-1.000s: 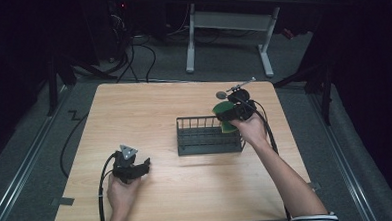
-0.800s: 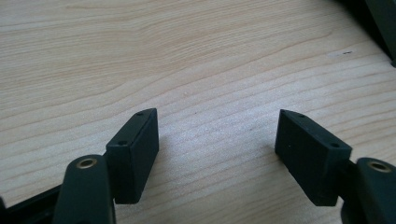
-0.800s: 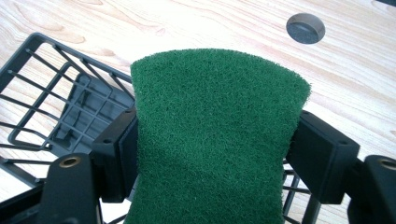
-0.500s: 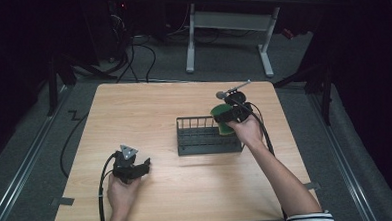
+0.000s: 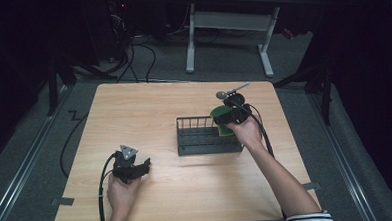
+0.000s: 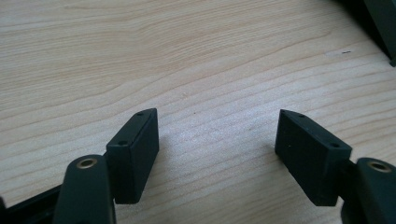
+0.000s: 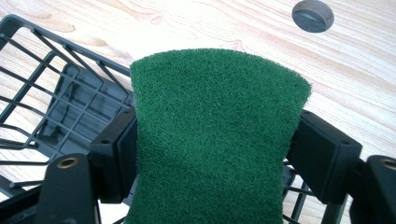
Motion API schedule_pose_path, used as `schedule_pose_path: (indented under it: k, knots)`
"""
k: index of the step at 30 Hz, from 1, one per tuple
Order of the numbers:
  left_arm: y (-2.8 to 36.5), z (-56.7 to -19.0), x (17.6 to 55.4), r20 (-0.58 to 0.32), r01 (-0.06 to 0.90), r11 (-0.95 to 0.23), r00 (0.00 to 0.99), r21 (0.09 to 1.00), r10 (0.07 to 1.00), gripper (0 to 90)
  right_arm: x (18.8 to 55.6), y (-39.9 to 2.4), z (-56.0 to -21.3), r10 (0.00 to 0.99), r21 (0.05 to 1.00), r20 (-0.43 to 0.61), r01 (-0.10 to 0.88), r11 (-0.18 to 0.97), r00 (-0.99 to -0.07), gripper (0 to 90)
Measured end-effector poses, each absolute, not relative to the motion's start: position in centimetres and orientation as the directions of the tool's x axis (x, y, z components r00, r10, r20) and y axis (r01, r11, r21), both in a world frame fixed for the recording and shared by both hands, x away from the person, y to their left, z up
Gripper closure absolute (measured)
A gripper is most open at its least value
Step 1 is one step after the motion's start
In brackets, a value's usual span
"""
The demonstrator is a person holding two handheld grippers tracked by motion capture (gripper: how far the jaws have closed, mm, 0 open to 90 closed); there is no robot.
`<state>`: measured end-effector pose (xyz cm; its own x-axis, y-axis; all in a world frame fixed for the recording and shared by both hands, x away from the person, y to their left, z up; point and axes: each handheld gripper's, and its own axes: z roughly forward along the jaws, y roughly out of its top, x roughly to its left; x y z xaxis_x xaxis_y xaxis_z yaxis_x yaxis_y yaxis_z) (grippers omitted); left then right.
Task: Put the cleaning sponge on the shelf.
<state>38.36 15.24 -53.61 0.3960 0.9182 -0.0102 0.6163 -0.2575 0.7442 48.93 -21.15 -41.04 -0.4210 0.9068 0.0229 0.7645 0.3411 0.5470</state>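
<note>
Your right gripper (image 5: pixel 225 120) has come down and toward you over the last second: earlier it held the green scouring pad (image 7: pixel 212 140) higher, near the far right corner of the black wire basket (image 5: pixel 200 140); now the pad sits lower, at the basket's right end. The jaws are clamped on the pad from both sides, and the pad bulges up between them. In the right gripper view the basket's wire wall and solid floor lie left of and below the jaws, so the pad looks to be over the rim or just inside it; I can't tell whether it touches the floor. My read: you're putting the pad into the basket, and the release is not yet done.

Your left gripper (image 5: pixel 131 168) hasn't shifted. It rests low on the table near your side, well apart from the basket, jaws spread wide with nothing but bare wood between them.

A metal spoon (image 5: pixel 231 91) lies on the table just beyond your right gripper, its bowl nearest the claw.

The surface is a light wood-grain table (image 5: pixel 134 108), otherwise bare. The room is dark, with grey floor, loose cables and a white-legged desk frame (image 5: pixel 225 34) beyond the table's far edge.
</note>
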Motion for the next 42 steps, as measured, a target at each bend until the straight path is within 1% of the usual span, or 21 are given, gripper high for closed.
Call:
schedule_pose_path:
  k: [21,31,39,42]
  knots:
    - [15.2,-53.6,38.4,-0.011,0.616,-0.257,0.396,0.745,0.918,30.8,47.5,-21.5,-41.3,0.904,0.556,0.027,0.758,0.341,-0.426,24.9]
    - [15.2,-53.6,38.4,-0.01,0.616,-0.257,0.396,0.745,0.918,30.8,46.8,-21.2,-41.8,0.898,0.555,-0.024,0.742,0.377,-0.439,25.1]
    - [15.2,-53.6,38.4,-0.01,0.616,-0.257,0.396,0.745,0.918,30.8,46.7,-21.3,-42.2,0.895,0.545,-0.014,0.747,0.38,-0.445,25.7]
    - [15.2,-53.6,38.4,-0.01,0.616,-0.257,0.396,0.745,0.918,30.8,46.7,-21.3,-42.3,0.895,0.542,-0.013,0.749,0.382,-0.447,24.6]
